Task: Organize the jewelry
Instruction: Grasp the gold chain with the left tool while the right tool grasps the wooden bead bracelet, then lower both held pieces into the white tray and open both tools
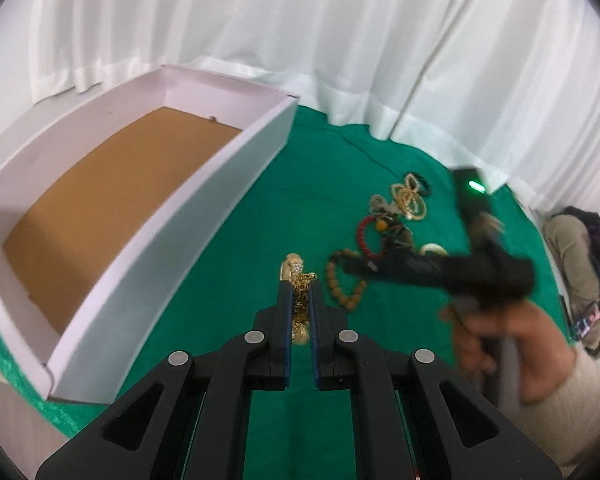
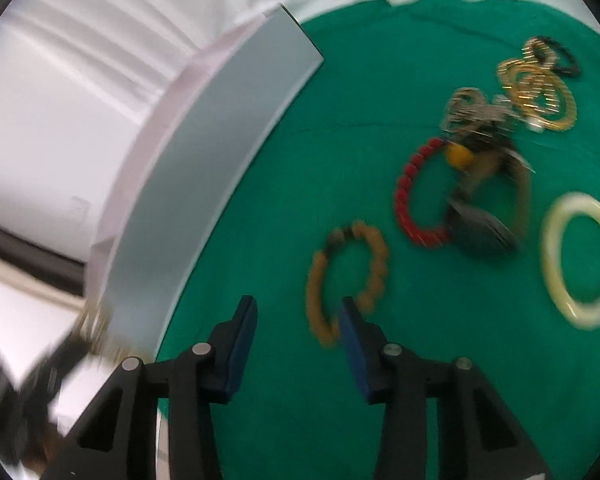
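Gold chain necklace (image 1: 298, 300) is clamped in the left gripper (image 1: 299, 292); right gripper (image 2: 296, 312) stands partly open above the brown wooden bead bracelet (image 2: 346, 276), gripping nothing.

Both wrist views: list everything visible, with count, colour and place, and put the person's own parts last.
box: one, white walls, brown floor, left on the cloth
cloth: one, green, under everything
gold chain: one, gold, clamped in the left gripper
wooden bead bracelet: one, tan, just ahead of the right gripper
red bead bracelet: one, red, mid cloth
pale bangle: one, cream, right
gold bangles: several, gold, far right
curtain: white, behind
left gripper: shut on the chain
right gripper: open, empty
hand: one, holding the right gripper
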